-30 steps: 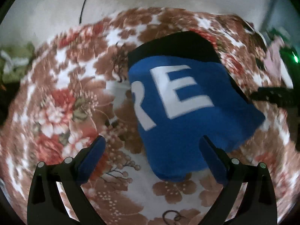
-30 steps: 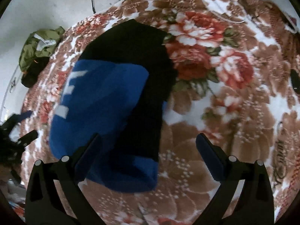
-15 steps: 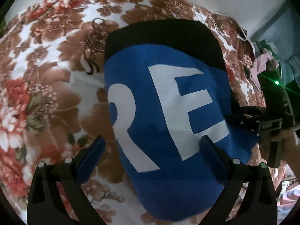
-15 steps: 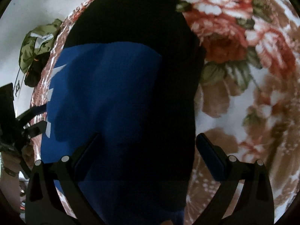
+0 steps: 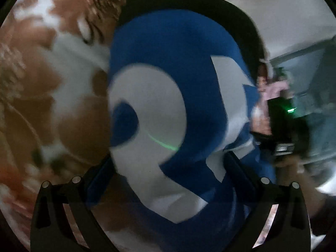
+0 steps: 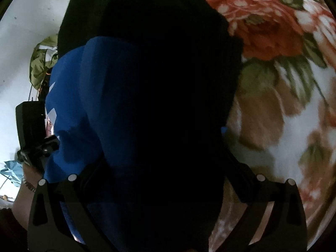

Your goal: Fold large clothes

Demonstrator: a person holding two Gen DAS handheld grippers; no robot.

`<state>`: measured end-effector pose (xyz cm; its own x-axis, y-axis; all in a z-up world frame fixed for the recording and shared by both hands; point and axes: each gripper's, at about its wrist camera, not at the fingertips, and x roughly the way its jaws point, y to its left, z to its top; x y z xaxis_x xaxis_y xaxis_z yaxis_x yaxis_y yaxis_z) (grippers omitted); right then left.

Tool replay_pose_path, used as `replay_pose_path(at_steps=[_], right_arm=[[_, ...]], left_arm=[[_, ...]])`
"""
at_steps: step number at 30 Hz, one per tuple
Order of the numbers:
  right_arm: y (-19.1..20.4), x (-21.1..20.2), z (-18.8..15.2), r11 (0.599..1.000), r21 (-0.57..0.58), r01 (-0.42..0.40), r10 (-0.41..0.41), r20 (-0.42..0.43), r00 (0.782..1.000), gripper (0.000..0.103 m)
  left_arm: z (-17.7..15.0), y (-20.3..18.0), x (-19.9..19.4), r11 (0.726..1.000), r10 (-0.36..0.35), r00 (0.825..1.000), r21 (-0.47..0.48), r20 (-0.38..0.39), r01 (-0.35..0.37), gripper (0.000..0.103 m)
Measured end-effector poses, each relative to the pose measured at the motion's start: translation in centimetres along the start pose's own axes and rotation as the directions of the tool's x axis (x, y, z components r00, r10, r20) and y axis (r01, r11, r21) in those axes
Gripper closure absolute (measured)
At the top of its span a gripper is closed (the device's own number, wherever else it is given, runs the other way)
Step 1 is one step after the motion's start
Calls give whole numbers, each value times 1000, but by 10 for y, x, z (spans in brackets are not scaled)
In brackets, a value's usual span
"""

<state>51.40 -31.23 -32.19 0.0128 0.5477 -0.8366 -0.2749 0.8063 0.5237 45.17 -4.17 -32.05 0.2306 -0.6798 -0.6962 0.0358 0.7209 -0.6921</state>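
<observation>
Item: folded garment (image 5: 180, 96), blue with large white letters and a black band along its far edge, lying on a floral blanket (image 5: 42, 96) of brown, red and white; in the right wrist view the same garment (image 6: 100, 96) shows blue at left and black across the middle, filling most of the frame. Left gripper (image 5: 168, 168): fingers spread wide, straddling the near end of the blue panel, cloth lying between them but not pinched; released. Right gripper (image 6: 163, 168): fingers likewise spread, set to either side of the black part, nothing clamped; released. Each tool appears in the other's view at the opposite side of the bundle, with part of a hand (image 6: 27, 174) behind the left one. View from the left wrist is blurred, so fine creases cannot be read. Step in hand, as judged: taking hold of the near edge at both sides for a further fold or a lift. To do it well: lower both tools evenly until the fingertips bracket every layer of the edge, close on the full thickness and not the top ply alone, grip at matching points so the edge stays straight, and raise both together to keep the stack square. Background: green clothing (image 6: 42, 63) heaped beyond the blanket.
</observation>
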Motion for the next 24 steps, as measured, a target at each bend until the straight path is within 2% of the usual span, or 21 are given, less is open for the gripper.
replay_pose_path(at_steps=[1,3,8,14,18,21,24], right_arm=[[-2,-2,-5,1000,16,-8,8,-1,1000,5],[-6,-5,-16,999,46,-22,23,-10,1000,5],[-11,-15,-43,995,101,-24,24,1,1000,5],[-12,-31,-80,996,93,16,-17,9,1000,5],[-14,-35,-95,996,79,43,-44,7,999,5],[-18,-39,-95,995,96,2,-4,20,1000,4],[-26,-42,-70,995,91,-35,31,46,998,4]], left_arm=[[-3,-5,2,998,-56,998,0,-24,56,4],[-9,-16,3,998,-29,999,49,-15,30,4],[-11,-28,5,999,5,1000,52,-30,-3,4],[-15,-47,5,993,72,997,90,-20,-70,4],[-22,-64,9,985,111,994,132,22,-113,4],[-16,-55,16,996,61,998,70,27,-63,4],[-9,-37,24,1000,-22,1000,-21,3,22,4]])
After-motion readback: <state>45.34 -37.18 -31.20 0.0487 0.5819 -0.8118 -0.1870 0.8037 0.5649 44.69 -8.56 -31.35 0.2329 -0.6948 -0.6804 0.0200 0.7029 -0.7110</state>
